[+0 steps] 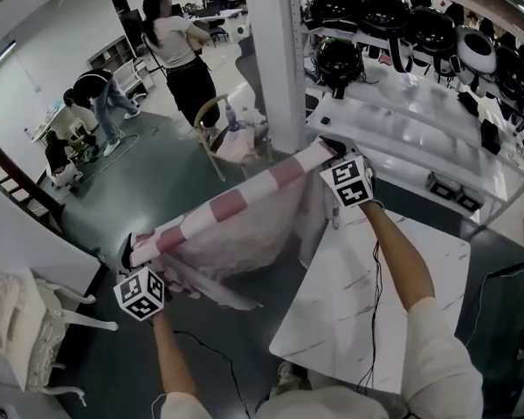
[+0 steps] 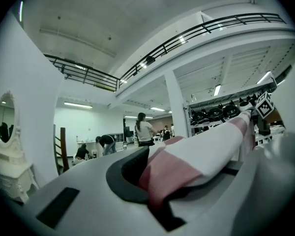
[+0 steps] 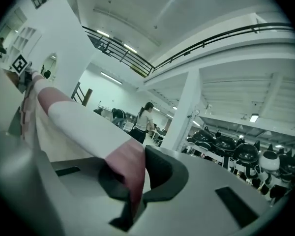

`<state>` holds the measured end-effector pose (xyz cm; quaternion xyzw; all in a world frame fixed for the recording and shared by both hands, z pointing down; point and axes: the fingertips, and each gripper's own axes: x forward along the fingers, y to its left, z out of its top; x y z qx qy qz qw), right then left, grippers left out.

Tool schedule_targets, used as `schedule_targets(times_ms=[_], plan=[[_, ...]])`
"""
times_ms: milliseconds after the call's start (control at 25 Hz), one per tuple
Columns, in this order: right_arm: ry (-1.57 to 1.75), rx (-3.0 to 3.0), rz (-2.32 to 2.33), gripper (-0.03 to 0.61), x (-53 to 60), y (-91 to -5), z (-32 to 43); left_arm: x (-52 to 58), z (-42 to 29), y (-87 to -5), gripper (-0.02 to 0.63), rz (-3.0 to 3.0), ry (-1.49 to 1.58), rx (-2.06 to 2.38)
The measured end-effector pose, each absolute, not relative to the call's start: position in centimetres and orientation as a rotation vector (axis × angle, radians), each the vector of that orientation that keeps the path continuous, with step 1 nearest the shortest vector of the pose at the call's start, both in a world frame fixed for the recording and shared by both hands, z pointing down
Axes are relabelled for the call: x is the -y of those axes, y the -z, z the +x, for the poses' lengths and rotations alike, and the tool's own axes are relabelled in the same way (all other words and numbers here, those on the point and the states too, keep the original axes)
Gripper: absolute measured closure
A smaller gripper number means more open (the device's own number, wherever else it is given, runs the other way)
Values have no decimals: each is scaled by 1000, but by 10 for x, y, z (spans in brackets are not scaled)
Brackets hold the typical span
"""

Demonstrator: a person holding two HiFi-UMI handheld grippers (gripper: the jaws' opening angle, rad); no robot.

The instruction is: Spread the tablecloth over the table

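The table (image 1: 349, 308) (far corner) hidden behind tablecloth (image 1: 236, 227).

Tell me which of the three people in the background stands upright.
The person in the light top, nearest the white pillar; the second person bends over and the third person crouches.

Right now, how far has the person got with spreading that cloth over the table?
Done: the cloth is picked up, with the left gripper and the right gripper each shut on the top edge of the pink-and-white tablecloth. In hand: the cloth is stretched between them in the air and hangs beside the table. Left: the white tabletop shows bare, so the cloth is yet to be carried over it and laid flat.
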<state>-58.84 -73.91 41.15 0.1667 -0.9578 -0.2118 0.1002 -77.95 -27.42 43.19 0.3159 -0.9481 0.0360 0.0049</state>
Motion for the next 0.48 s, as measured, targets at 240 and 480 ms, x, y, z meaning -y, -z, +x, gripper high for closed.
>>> schedule_targets(times_ms=[240, 480], plan=[[677, 2755, 621, 565, 861, -414, -553, 415, -779, -442, 588, 1143, -164, 2893], [660, 2685, 829, 565, 972, -419, -466, 565, -758, -447, 588, 1349, -168, 2794]])
